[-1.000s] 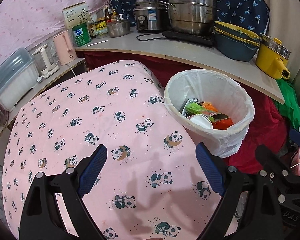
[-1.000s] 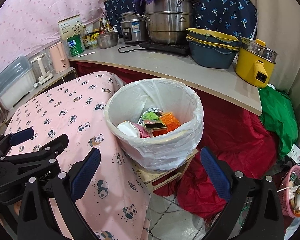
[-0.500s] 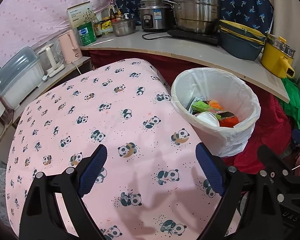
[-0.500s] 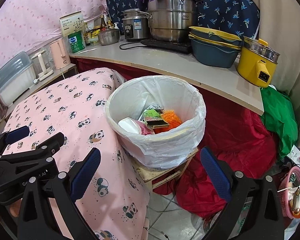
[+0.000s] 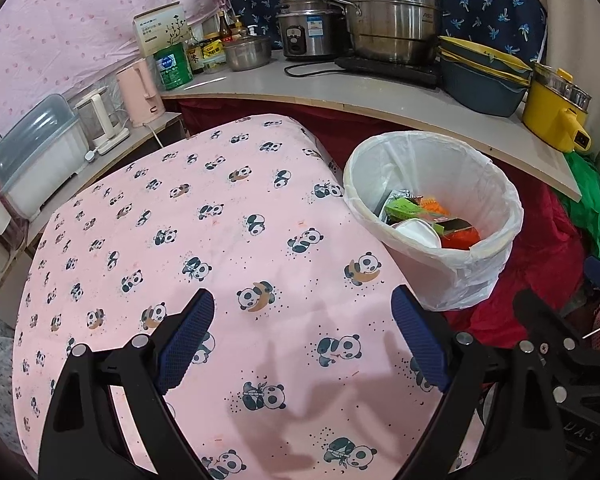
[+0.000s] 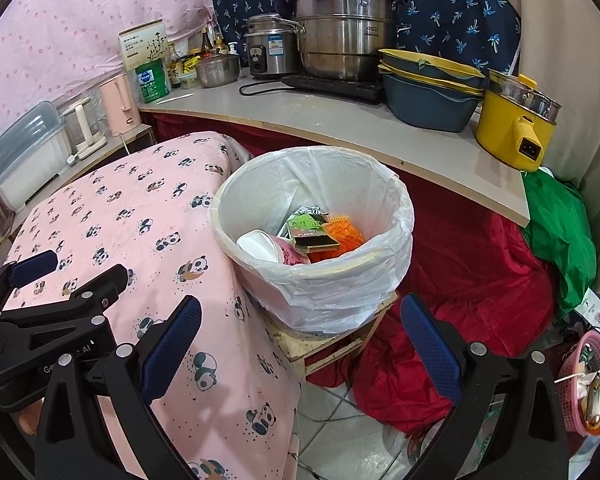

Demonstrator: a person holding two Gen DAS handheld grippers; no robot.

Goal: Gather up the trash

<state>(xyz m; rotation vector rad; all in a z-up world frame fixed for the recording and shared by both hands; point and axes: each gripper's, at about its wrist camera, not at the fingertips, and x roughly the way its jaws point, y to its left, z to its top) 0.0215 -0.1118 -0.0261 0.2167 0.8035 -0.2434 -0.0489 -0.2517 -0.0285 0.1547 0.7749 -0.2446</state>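
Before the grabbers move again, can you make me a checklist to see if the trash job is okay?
1. Left gripper empty, jaws wide apart: ok.
2. Right gripper empty, jaws wide apart: ok.
3. Trash bin upright, bag folded over its rim: ok.
4. Trash inside the bin, a white cup and wrappers, with room above: ok.
5. Panda tablecloth free of trash where visible: ok.
6. Trash left on the floor: cannot tell.
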